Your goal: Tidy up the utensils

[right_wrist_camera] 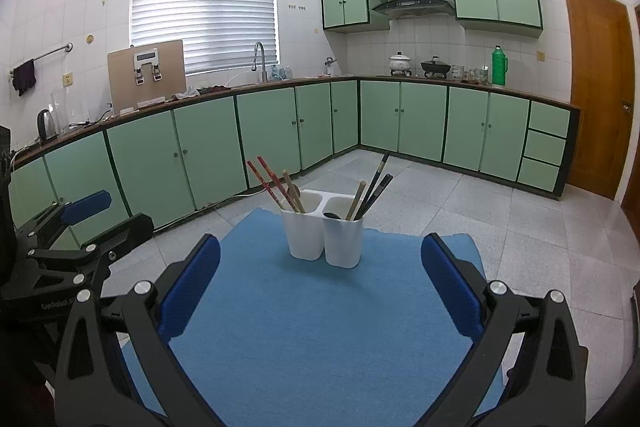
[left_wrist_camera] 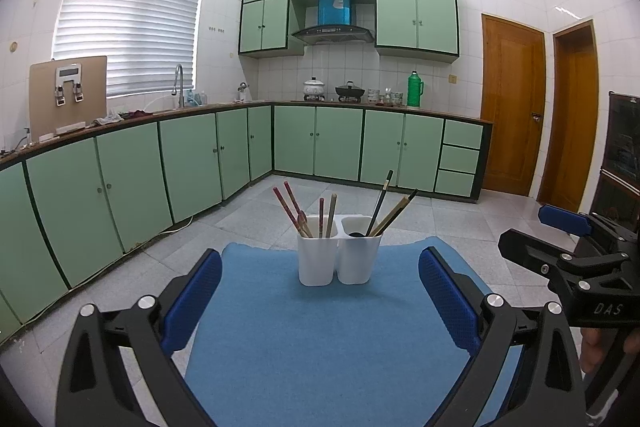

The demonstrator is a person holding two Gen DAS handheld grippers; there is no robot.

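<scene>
**Utensil holder ahead of both grippers, all utensils standing in its two cups**

Because the white two-cup holder [left_wrist_camera: 339, 254] stands on the blue mat [left_wrist_camera: 312, 339] straight ahead of both pairs of fingers, any reach runs forward along the finger axis from either hand. Your left gripper [left_wrist_camera: 320, 299] and your right gripper [right_wrist_camera: 320, 287] both have their fingers spread wide with nothing between them, and both sit well short of the holder. Neither hand is clearly the nearer.

Contents of the holder:
- Left cup [left_wrist_camera: 316, 259]: the red chopsticks [left_wrist_camera: 289, 205] and the tan sticks [left_wrist_camera: 330, 215]. All lean outward with their upper ends free above the rim.
- Right cup [left_wrist_camera: 359, 259]: the dark chopsticks [left_wrist_camera: 381, 201], the tan-and-dark stick [left_wrist_camera: 396, 211] and a dark rounded item [left_wrist_camera: 354, 234] low inside, too small to identify.

Each utensil's long axis runs steeply upward, tilted off vertical. No utensil lies loose on the mat.

This layout fits either a finished sort or a mixed set awaiting re-sorting between cups; the pictures do not settle which.
</scene>
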